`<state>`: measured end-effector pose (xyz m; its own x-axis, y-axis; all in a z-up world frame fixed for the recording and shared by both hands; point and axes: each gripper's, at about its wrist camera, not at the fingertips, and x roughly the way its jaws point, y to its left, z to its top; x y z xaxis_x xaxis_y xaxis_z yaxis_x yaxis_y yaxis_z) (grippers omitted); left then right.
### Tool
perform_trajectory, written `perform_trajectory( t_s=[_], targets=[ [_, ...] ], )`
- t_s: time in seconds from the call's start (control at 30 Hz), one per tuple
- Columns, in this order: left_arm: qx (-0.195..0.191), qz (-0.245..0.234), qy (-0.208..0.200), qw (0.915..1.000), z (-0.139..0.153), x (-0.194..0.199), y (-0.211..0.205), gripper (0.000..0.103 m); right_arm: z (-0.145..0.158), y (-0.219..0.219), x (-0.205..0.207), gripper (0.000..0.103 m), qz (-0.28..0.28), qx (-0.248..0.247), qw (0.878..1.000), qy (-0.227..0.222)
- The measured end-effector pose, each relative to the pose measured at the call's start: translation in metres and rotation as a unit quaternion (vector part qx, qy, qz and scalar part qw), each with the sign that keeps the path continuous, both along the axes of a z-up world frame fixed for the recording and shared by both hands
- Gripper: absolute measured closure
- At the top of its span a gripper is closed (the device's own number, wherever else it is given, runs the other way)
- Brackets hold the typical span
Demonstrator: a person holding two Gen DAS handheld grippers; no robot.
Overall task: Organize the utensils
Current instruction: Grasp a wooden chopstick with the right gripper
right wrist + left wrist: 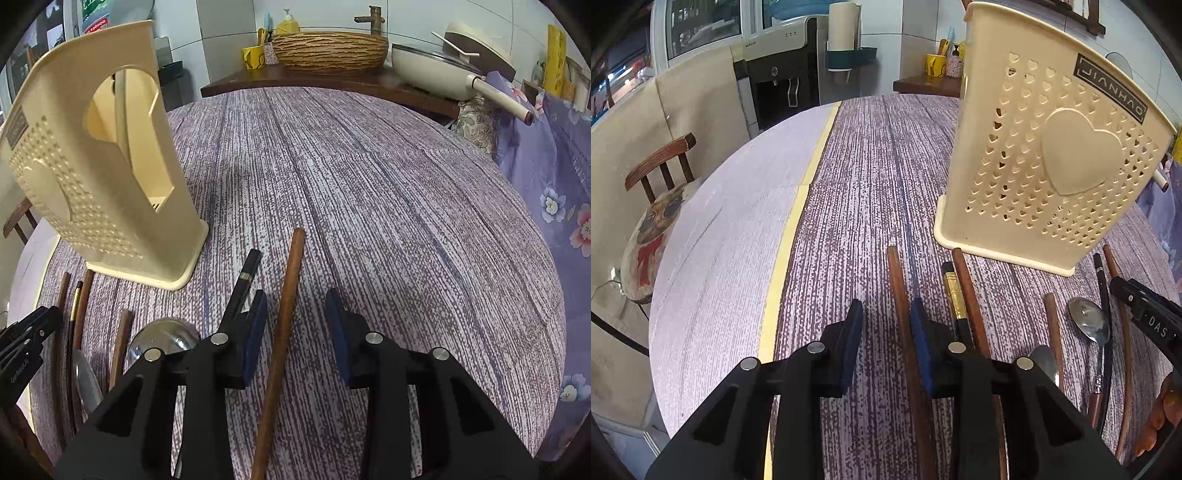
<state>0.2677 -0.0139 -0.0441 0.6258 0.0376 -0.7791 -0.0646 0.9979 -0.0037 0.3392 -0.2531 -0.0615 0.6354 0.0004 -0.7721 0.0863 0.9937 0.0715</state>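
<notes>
Left tool (886, 321) nearest cam, released: pads apart, brown chopstick (905, 314) lying betw. them hard by the right pad, contact not clear, so no grasp. Right tool (297, 321) also released, gap wide, another brown stick (284, 314) betw. pads, touching neither. Rest of utensils flat on surface (406, 221) in front of cream holder (1052, 147): black/gold stick (955, 299), more brown ones, spoon (1087, 317). Holder upright, side opening showing in right view. Risks, my read: left stick sits off-centre, so closing may push it sideways or pinch only one edge and roll it; neighbours lie close, the pad could snag the black one. Right stick is long, a near-end grab may let it droop. Long axes run away from cams toward holder, roughly parallel, far tips nearest its base.
</notes>
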Motion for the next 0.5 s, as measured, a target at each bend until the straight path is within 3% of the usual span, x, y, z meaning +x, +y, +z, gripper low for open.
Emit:
perform_trajectory(
  t_s=[0.27,0.5],
  targets=[
    [0.021,0.008,0.01,0.9997,0.0,0.013,-0.002,0.093,0.0,0.008,0.017,0.089,0.0,-0.023,1.0,0.001],
    [0.015,0.011,0.013,0.9997,0.001,0.013,-0.004,0.094,0.0,0.011,0.019,0.094,0.007,-0.019,1.0,0.001]
  ],
)
